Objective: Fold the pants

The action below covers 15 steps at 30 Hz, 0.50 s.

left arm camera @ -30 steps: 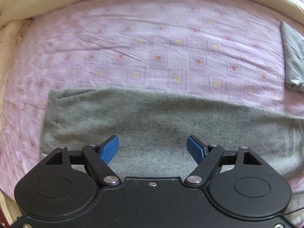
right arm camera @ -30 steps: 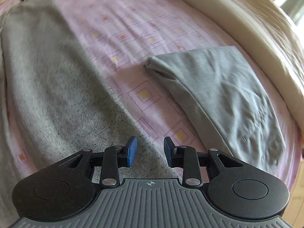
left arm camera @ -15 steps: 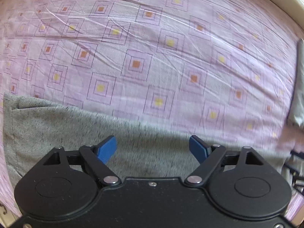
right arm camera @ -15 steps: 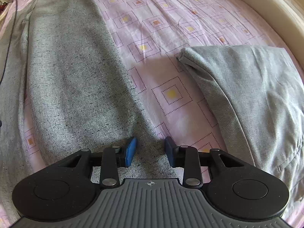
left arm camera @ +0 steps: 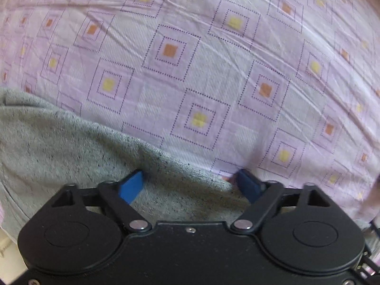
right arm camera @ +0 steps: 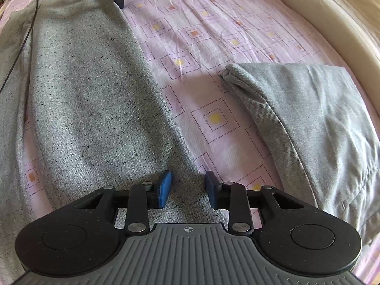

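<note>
Straddling grey pants [right arm camera: 90, 99] edge, both tools parted (no readable writing)

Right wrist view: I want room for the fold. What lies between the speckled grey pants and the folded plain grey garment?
Only bare sheet: a strip of the pink square-patterned bedsheet separates the speckled grey pants from the folded plain grey garment, seen in the right wrist view.

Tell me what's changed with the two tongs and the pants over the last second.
Both tongs dropped toward the far long edge of the speckled grey pants. The left tongs now straddle that edge, and the right tongs do too; both are open, gripping nothing. The pants, folded grey garment and pink sheet stayed put.
</note>
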### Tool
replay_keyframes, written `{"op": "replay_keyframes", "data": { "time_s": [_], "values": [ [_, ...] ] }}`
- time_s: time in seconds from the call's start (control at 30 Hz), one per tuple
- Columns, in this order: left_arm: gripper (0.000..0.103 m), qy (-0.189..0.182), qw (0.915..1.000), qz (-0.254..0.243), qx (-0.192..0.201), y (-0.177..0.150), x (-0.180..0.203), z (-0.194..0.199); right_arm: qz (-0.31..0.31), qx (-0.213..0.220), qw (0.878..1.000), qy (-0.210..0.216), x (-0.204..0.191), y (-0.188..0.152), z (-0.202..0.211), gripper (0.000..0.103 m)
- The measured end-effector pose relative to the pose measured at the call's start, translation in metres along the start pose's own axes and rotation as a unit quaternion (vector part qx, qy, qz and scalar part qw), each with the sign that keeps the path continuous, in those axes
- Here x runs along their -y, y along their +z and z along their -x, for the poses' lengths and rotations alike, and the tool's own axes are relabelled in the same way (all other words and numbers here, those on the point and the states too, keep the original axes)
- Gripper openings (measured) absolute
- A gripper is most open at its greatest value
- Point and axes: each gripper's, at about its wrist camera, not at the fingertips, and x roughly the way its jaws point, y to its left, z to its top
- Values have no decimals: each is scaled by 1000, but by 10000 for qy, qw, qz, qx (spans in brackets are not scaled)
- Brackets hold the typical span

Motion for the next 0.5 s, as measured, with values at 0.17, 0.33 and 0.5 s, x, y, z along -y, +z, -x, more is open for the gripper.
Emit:
{"op": "replay_keyframes", "data": {
  "time_s": [0.17, 0.33, 0.5],
  "values": [
    [16, 14, 9992, -196, 335, -25, -7, 17, 228, -58, 9993, -289, -22, 2, 6, 6],
    [9, -62, 9958, -389, 826, -72, -24, 47, 58, 265, 9968, -749, -49, -9, 36, 6],
    [9, -160, 9878, -624, 1417, -124, -43, 96, 35, 597, 9909, -1209, -97, -28, 81, 6]
  ]
}}
